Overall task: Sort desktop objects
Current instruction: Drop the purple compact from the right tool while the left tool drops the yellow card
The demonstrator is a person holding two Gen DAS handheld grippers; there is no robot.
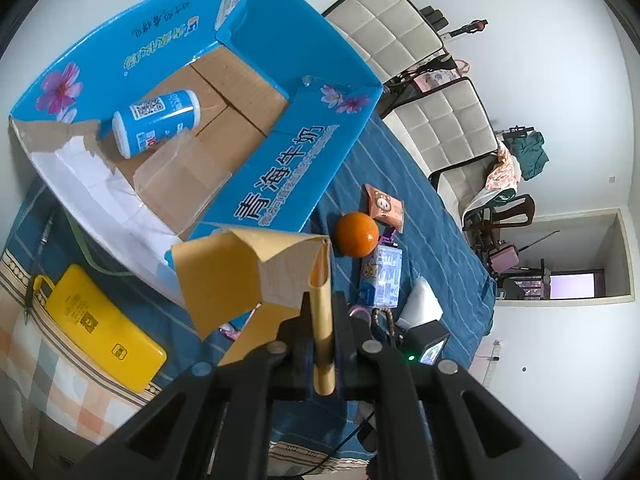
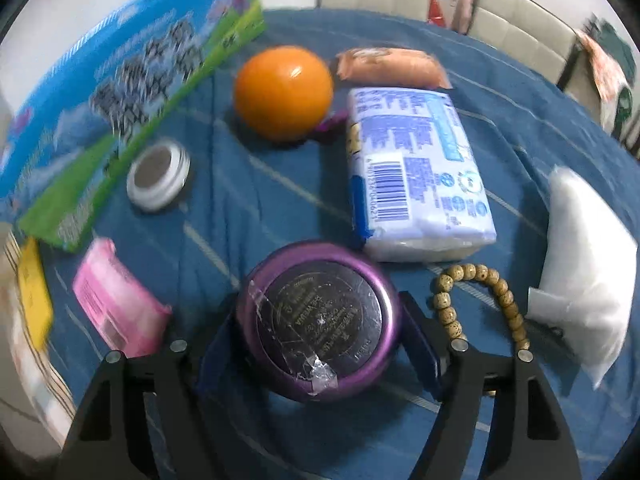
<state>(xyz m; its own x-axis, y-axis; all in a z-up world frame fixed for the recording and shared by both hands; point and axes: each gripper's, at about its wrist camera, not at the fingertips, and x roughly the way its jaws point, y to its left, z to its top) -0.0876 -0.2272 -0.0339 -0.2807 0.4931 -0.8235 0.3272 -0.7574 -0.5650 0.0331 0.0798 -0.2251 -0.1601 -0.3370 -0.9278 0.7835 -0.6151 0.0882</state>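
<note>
My left gripper (image 1: 322,320) is shut on a yellow-brown folded paper packet (image 1: 256,272), held above the table beside the open blue milk carton box (image 1: 288,168). Inside the box lie a blue-and-white can (image 1: 156,122) and a clear plastic case (image 1: 182,178). My right gripper (image 2: 320,336) is closed around a round purple tin (image 2: 318,326) just above the blue tablecloth (image 2: 248,208). An orange (image 2: 283,92), a blue-white tissue pack (image 2: 416,168) and an orange snack packet (image 2: 392,65) lie beyond it.
A small silver tin (image 2: 158,176), a pink packet (image 2: 120,300), a bead bracelet (image 2: 480,300) and a white pouch (image 2: 588,272) lie around the purple tin. A yellow case (image 1: 100,322) lies left of the box. Padded chairs (image 1: 436,128) stand behind the table.
</note>
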